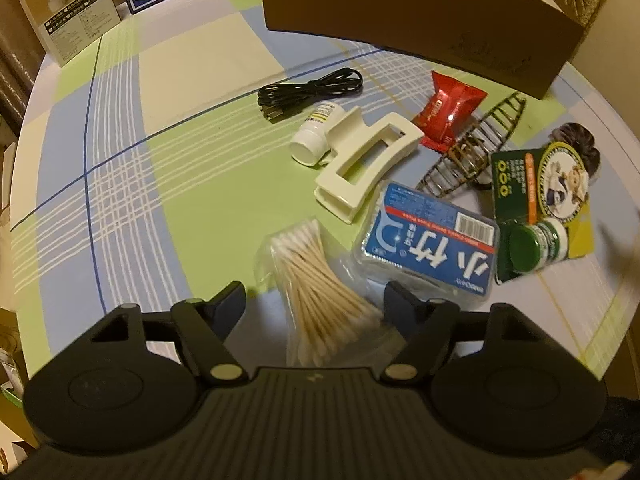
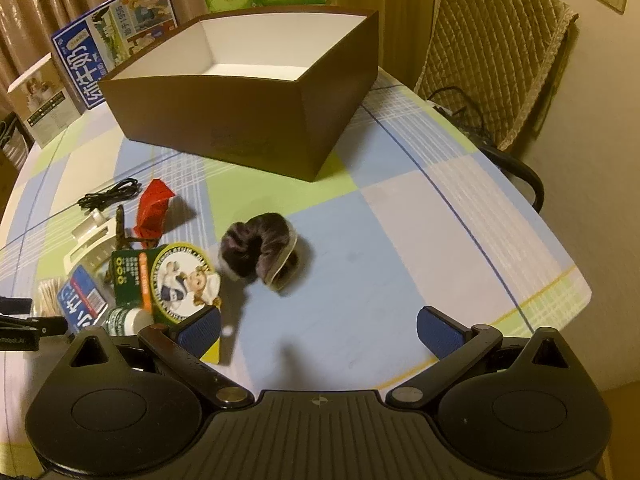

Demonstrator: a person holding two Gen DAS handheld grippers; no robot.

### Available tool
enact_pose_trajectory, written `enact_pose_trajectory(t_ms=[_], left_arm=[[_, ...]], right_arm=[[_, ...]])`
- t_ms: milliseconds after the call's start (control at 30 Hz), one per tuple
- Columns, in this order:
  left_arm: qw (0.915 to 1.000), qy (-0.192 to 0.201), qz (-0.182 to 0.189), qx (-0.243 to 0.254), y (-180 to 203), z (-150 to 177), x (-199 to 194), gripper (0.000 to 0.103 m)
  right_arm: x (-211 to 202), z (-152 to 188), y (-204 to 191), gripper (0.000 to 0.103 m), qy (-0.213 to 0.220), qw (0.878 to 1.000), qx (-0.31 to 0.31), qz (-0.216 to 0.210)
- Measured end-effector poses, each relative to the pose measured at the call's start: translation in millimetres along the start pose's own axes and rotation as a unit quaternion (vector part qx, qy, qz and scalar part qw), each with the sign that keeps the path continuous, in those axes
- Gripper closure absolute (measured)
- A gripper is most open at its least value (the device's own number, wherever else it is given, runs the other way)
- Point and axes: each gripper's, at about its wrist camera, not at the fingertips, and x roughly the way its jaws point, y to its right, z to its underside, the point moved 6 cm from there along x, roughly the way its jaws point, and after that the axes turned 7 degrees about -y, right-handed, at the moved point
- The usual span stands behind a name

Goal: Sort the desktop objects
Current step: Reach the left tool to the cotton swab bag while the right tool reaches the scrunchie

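A clear bag of wooden-stemmed cotton swabs (image 1: pixel 316 276) lies just left of the blue floss-pick box (image 1: pixel 430 244), between the parted pads of the left hand-held gripper (image 1: pixel 314 300), which do not press it. The right hand-held gripper (image 2: pixel 320 326) stands open and empty. The worktop (image 2: pixel 400 216) wears a green-blue plaid cloth; beyond the floss-pick box sits a brown box (image 2: pixel 240 120), with curtains behind.

A padded chair (image 2: pixel 496 52) stands beside the checked table (image 2: pixel 400 216), curtains (image 2: pixel 48 4) hanging behind.
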Motion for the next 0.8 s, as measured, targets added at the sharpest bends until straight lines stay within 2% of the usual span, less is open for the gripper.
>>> enact_pose_trajectory(t_ms=[33, 67, 200, 333, 400, 500, 633, 800], left_arm=[[1.0000, -0.002, -0.001, 0.002, -1, -1, 2, 0.032], [0.9991, 0.000, 0.011, 0.042, 1, -3, 3, 0.037], [0.9988, -0.001, 0.015, 0.046, -6, -6, 8, 0.059], [0.9990, 0.000, 0.004, 0.044, -20, -8, 7, 0.060], [0.9989, 0.003, 0.000, 0.047, -26, -9, 6, 0.065], [0.9990, 0.003, 0.001, 0.045, -33, -10, 6, 0.078], [0.9989, 0.004, -0.019, 0.042, -39, -9, 4, 0.080], [0.9995, 0.004, -0.026, 0.017, -48, -8, 1, 0.082]], right_arm=[[2, -2, 2, 0.002, -0.001, 1.000, 0.003, 0.001], [3, -4, 3, 0.002, -0.001, 1.000, 0.007, 0.002], [10, -11, 8, 0.002, -0.002, 1.000, 0.016, 0.004], [15, -18, 11, 0.002, 0.001, 0.999, 0.031, 0.009], [18, -21, 13, 0.002, 0.001, 0.999, 0.033, 0.008], [22, -26, 14, 0.002, 0.000, 1.000, 0.031, 0.004], [28, -31, 12, 0.002, 0.003, 1.000, 0.022, -0.007], [41, -41, 7, 0.002, 0.018, 0.999, 0.018, -0.028]])
